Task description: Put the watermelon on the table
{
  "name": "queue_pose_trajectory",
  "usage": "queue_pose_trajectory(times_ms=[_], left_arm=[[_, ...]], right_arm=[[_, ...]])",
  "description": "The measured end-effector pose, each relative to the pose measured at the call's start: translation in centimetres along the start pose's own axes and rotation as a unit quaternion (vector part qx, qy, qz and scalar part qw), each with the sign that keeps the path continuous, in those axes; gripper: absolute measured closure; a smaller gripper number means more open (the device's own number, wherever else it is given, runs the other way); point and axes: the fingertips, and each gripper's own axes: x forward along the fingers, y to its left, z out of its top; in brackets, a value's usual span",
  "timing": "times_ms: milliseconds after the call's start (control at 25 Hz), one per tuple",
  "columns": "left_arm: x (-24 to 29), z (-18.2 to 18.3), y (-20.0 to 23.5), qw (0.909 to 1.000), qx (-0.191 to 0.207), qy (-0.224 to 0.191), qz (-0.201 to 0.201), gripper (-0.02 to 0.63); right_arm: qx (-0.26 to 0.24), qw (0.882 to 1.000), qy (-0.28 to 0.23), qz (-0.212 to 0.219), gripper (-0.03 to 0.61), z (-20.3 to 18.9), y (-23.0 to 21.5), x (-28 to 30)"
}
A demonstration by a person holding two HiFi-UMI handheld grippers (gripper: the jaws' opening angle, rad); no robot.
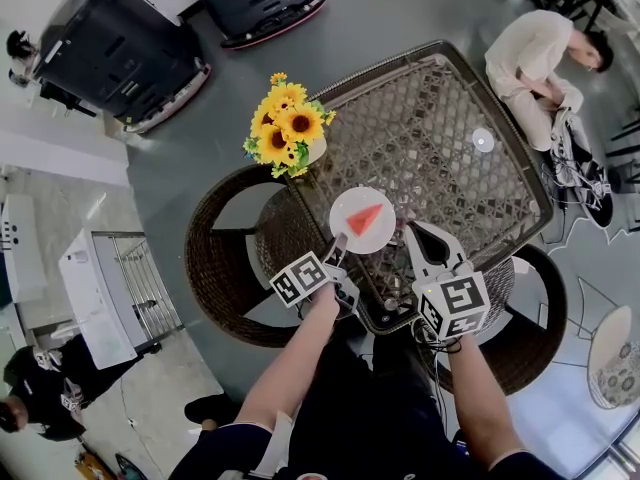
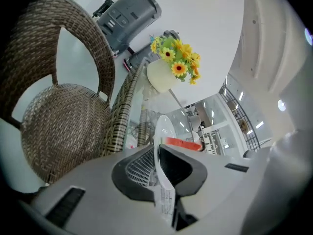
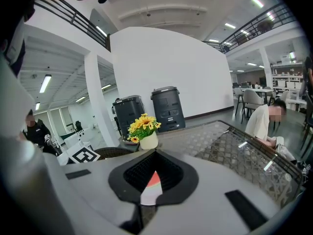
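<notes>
Wicker-framed glass tabletop [image 1: 440, 148] in open hall, brown wicker chair [image 1: 215, 268] at its left side. Red triangular watermelon slice [image 1: 364, 218] lies on round white plate [image 1: 345, 203] over tabletop's near corner, near yellow sunflowers in white pot [image 1: 287, 128]; whether plate rests on glass unclear. Left gripper [image 1: 338, 251] fingers clenched on plate's near rim. Right gripper [image 1: 413, 231] just right of plate, fingers closed together, empty

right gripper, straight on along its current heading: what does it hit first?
Most likely the white plate carrying the watermelon slice: the right gripper view shows both straight ahead of the right gripper. Pointing downward, it could touch the table first; depth unclear.
</notes>
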Motion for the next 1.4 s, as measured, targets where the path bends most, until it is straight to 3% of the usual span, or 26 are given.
queue_pose_trajectory(times_ms=[240,480,920,1160,1400], left_arm=[[0.2,0.1,0.6,0.9976,0.036,0.010,0.059,0.581],[0.4,-0.1,1.3,0.9879,0.084,0.024,0.128,0.563],[0.5,0.0,1.0,0.9614,0.175,0.046,0.208,0.534],[0.7,-0.2,0.9,0.9535,0.195,0.054,0.223,0.523],[0.9,-0.5,0.5,0.9508,0.211,0.050,0.221,0.471]], right_arm=[[0.004,1.000,-0.002,-0.005,0.575,-0.1,-0.3,-0.3],[0.010,1.000,-0.005,-0.007,0.575,-0.1,-0.7,-0.5],[0.018,1.000,-0.008,-0.010,0.575,0.1,-0.7,-0.9],[0.019,1.000,-0.012,-0.012,0.575,0.3,-0.9,-1.2],[0.017,1.000,-0.016,-0.015,0.575,0.6,-0.8,-1.7]])
